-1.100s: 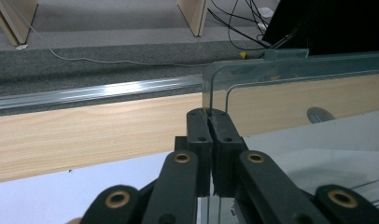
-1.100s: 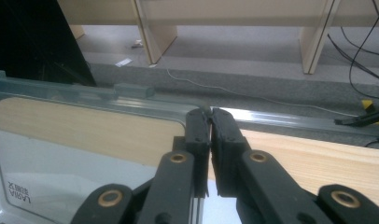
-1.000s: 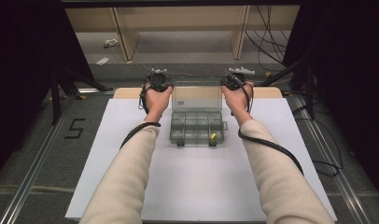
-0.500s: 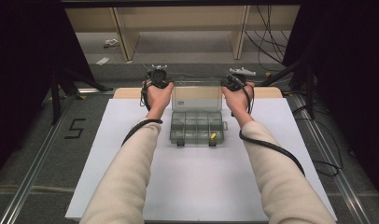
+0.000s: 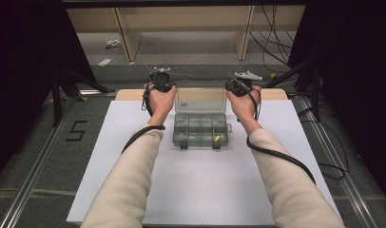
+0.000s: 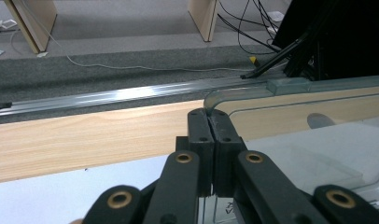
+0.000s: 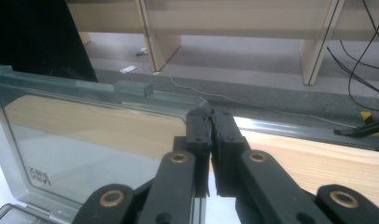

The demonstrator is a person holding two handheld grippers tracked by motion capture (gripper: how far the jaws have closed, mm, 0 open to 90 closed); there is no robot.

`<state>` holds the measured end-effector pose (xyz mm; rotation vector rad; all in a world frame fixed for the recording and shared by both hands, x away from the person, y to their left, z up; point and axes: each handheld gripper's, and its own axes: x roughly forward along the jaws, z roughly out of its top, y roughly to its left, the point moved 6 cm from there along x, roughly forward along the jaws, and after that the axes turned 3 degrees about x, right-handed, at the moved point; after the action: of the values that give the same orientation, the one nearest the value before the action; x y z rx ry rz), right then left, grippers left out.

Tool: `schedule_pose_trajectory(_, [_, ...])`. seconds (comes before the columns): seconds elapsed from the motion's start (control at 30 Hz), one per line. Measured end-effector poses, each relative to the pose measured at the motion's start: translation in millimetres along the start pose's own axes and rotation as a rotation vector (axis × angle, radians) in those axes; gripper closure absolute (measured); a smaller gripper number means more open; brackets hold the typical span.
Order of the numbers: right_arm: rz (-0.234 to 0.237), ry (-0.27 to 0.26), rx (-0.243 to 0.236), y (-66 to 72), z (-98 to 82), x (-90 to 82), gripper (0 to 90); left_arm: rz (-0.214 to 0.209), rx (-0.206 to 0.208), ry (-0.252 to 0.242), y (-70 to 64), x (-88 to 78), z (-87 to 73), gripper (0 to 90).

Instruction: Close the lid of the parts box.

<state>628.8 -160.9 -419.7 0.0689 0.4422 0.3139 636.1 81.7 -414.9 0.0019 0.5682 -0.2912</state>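
I am holding my left gripper (image 5: 161, 81) at the upper left corner of the raised lid (image 5: 200, 99) of the clear compartment box (image 5: 201, 130), and my right gripper (image 5: 237, 86) at the lid's upper right corner. In the left gripper view my left gripper (image 6: 210, 117) is standing with its jaws pressed together on the lid (image 6: 318, 140) at that rounded corner edge. In the right gripper view my right gripper (image 7: 211, 119) is likewise showing its jaws closed, pinching the lid (image 7: 89, 140) at its corner. The box is sitting on the white sheet (image 5: 200, 190) near the table's far wooden edge (image 5: 129, 94), its lid standing upright and its base lying open toward me. A small yellow piece (image 5: 217, 138) is lying in a front compartment, right of centre. My two hands are flanking the box, well apart from each other.
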Motion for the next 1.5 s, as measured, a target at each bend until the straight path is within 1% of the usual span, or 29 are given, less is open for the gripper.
schedule_pose_trajectory(0.1, [-0.003, -0.008, -0.013, 1.8, -1.2, -4.8, 87.3, -0.001, 0.014, -0.006, -1.0, -4.1, -1.1, 88.8])
schedule_pose_trajectory(0.27, [-0.005, -0.009, -0.032, 4.8, -2.9, -12.2, 87.2, -0.002, 0.022, -0.011, -2.2, -9.1, -2.9, 88.9])
schedule_pose_trajectory(0.3, [-0.007, -0.009, -0.033, 5.5, -3.3, -13.3, 87.2, -0.001, 0.031, -0.014, -2.6, -11.0, -3.8, 88.9])
schedule_pose_trajectory(0.33, [-0.007, -0.009, -0.036, 6.0, -3.6, -14.4, 87.2, 0.0, 0.028, -0.017, -3.1, -11.8, -4.3, 88.9])
schedule_pose_trajectory(0.43, [-0.01, -0.014, -0.049, 6.9, -4.6, -17.1, 87.2, -0.001, 0.037, -0.023, -3.6, -14.3, -5.6, 88.9])
schedule_pose_trajectory(0.8, [-0.008, -0.023, -0.058, 9.8, -8.8, -26.0, 87.2, 0.001, 0.046, -0.055, -6.1, -22.2, -11.3, 88.9])
schedule_pose_trajectory(1.0, [-0.008, -0.027, -0.074, 10.6, -10.7, -29.9, 87.1, -0.006, 0.059, -0.066, -6.7, -26.4, -14.5, 88.8])
schedule_pose_trajectory(1.2, [-0.006, -0.029, -0.088, 12.3, -12.6, -34.5, 87.1, -0.01, 0.062, -0.08, -7.3, -30.6, -17.8, 88.8])
schedule_pose_trajectory(1.5, [-0.002, -0.036, -0.106, 14.9, -18.4, -43.1, 86.9, -0.008, 0.087, -0.1, -9.7, -37.5, -23.8, 88.8])
